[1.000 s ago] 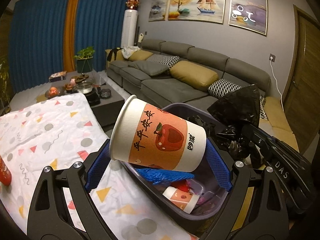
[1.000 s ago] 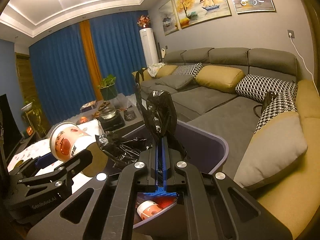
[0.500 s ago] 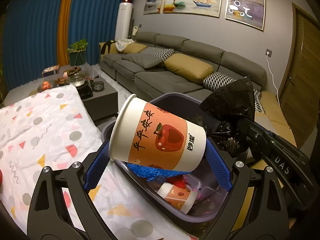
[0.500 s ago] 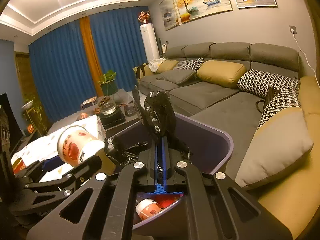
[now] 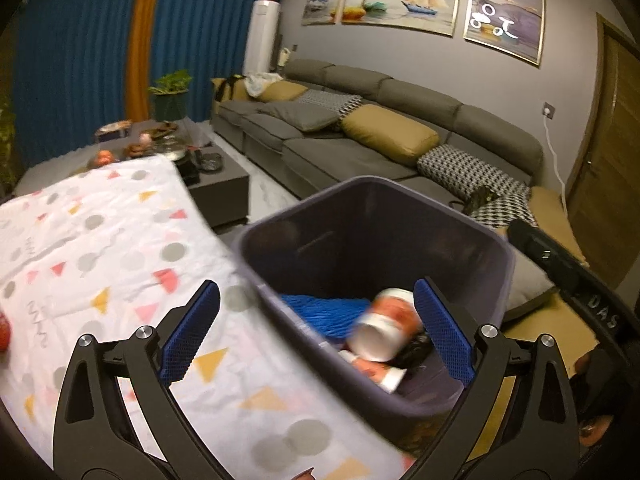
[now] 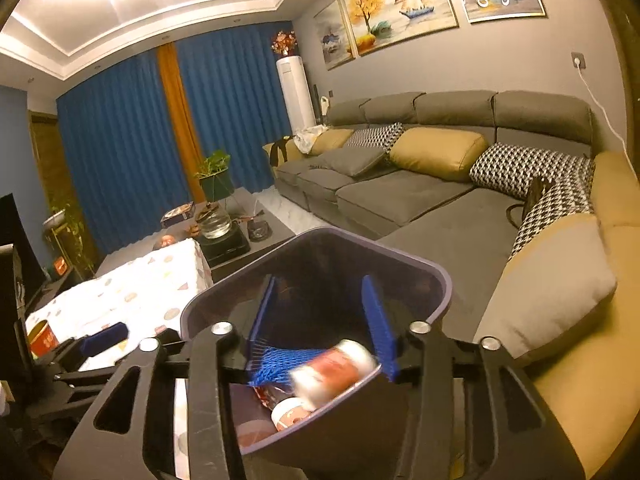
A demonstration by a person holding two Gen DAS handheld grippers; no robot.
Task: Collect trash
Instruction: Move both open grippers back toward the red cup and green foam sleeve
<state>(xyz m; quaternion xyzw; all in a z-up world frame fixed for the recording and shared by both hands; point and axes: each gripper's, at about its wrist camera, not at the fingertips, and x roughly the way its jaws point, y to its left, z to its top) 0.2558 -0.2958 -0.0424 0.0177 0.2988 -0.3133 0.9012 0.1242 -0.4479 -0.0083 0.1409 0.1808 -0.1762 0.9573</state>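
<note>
Paper cup [image 5: 384, 326] in bin [image 5: 472, 236], "DAS" on right gripper [image 5: 560, 268]

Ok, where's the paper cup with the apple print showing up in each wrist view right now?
Left wrist: the blurred paper cup is lower right of centre, inside the purple bin, just left of the right blue pad of the open left gripper.
Right wrist: the cup sits low centre, inside the bin's near wall, between the open right gripper's pads.
Shared landmark: blue mesh netting beside the cup.
</note>
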